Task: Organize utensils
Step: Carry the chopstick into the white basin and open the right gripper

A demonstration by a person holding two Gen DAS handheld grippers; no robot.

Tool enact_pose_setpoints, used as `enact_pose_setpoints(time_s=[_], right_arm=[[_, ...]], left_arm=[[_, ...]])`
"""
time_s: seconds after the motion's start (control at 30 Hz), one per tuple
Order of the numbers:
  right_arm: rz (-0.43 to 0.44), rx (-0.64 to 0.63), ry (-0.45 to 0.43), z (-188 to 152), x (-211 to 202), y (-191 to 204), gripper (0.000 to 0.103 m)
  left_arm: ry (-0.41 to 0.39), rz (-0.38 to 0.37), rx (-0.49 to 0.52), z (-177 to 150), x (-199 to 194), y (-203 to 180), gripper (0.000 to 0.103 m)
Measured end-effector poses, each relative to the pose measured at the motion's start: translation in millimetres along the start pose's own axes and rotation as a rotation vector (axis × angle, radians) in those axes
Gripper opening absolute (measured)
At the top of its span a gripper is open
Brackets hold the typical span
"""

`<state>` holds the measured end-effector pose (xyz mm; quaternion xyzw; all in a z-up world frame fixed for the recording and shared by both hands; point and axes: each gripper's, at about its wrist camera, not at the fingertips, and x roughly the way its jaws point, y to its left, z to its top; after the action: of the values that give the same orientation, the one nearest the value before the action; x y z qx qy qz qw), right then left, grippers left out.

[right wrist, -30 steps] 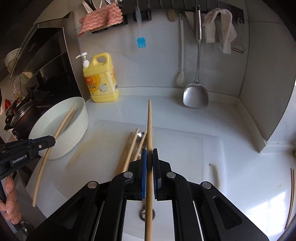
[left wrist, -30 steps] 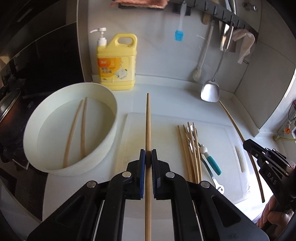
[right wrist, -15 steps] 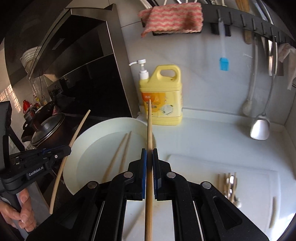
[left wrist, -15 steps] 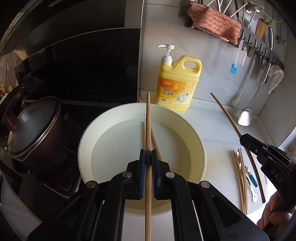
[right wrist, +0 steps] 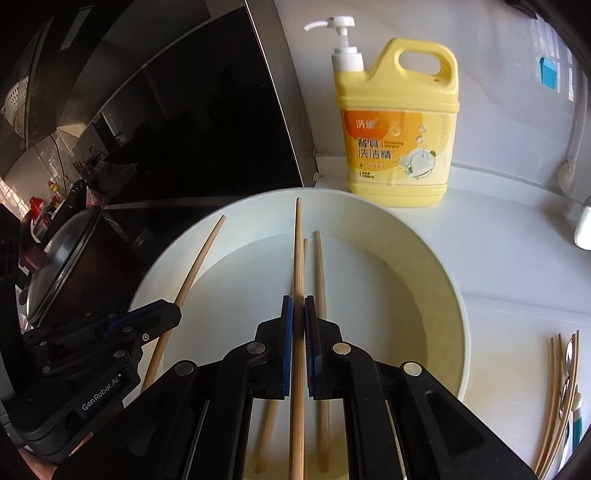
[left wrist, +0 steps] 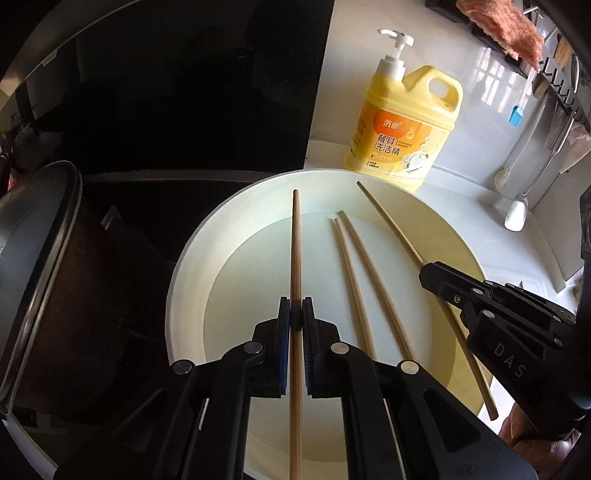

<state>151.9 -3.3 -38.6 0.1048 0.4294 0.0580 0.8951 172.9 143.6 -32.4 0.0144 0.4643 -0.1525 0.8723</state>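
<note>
A white round basin point(left wrist: 192, 258) point(right wrist: 436, 258) holds two wooden chopsticks point(left wrist: 354, 280) point(right wrist: 320, 273) lying on its bottom. My left gripper point(left wrist: 295, 314) is shut on a chopstick point(left wrist: 295, 243) held over the basin. My right gripper point(right wrist: 298, 314) is shut on another chopstick point(right wrist: 298, 251), also over the basin. Each gripper shows in the other view: the right one point(left wrist: 436, 275) with its chopstick point(left wrist: 391, 225), the left one point(right wrist: 173, 314) with its chopstick point(right wrist: 201, 258). More chopsticks and spoons point(right wrist: 561, 387) lie on the cutting board at the right.
A yellow dish soap bottle point(left wrist: 402, 125) point(right wrist: 399, 122) stands behind the basin against the wall. A dark pot with a lid point(left wrist: 37, 277) point(right wrist: 59, 258) sits on the stove at the left. Utensils point(left wrist: 517, 214) and a cloth point(left wrist: 498, 26) hang at the upper right.
Both grippers have swung left from the cutting board and lowered over the basin, each still holding its chopstick. The basin now fills both views.
</note>
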Motion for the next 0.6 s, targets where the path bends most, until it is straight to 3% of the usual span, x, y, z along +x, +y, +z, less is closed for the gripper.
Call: enact_pose_setpoints(time_s=[0.33,0.6], right_arm=[[-0.001,0.060,0.152,3,39,-15,0.006],[-0.006,0.058,0.186,6,48,-17,0.006]], left_arm=[[0.085,0.007,0.005,-1,36,1,0.007],[0.107,0.009,-0.003,1,41,1,0.010]])
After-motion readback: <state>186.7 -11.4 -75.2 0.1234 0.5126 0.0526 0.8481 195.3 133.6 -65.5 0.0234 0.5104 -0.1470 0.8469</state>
